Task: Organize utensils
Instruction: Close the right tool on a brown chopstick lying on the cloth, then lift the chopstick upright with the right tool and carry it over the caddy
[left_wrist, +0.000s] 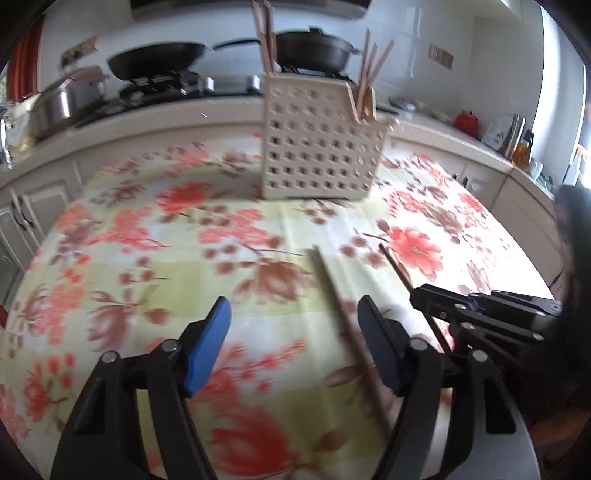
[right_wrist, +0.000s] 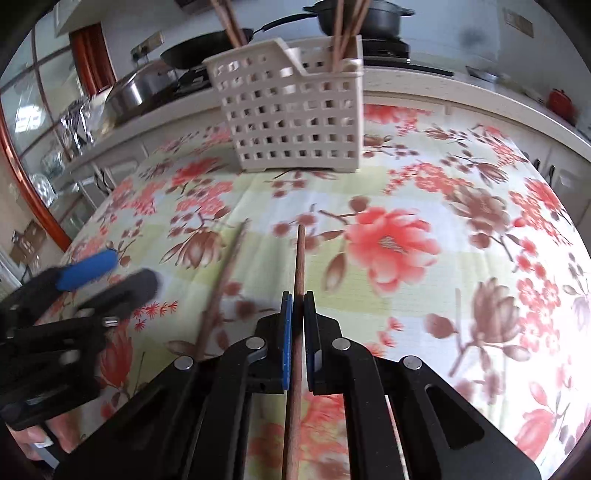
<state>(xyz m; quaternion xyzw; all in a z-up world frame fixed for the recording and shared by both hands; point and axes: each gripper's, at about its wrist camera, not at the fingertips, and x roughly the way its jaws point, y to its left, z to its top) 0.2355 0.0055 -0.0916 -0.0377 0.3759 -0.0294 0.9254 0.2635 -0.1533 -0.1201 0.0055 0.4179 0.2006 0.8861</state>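
A cream perforated utensil holder (left_wrist: 317, 147) (right_wrist: 295, 118) stands at the far side of the flowered tablecloth (left_wrist: 147, 229), with several wooden chopsticks (left_wrist: 373, 66) (right_wrist: 347, 33) upright in its end compartments. My right gripper (right_wrist: 298, 295) (left_wrist: 417, 291) is shut on a dark brown chopstick (right_wrist: 300, 258) (left_wrist: 395, 264) that points toward the holder. A second chopstick (left_wrist: 332, 291) (right_wrist: 229, 273) lies on the cloth between the fingers of my left gripper (left_wrist: 293, 306) (right_wrist: 114, 277), close to the right finger (left_wrist: 373, 332). The left jaws stand open, apart from the stick.
Behind the table runs a white counter (left_wrist: 184, 110) with a stove, a black wok (left_wrist: 155, 59), a lidded black pan (left_wrist: 314, 48) and a steel pot (left_wrist: 66, 99). A red pot (left_wrist: 466, 120) and bottles sit at the right. Cabinets (left_wrist: 33, 206) line the left.
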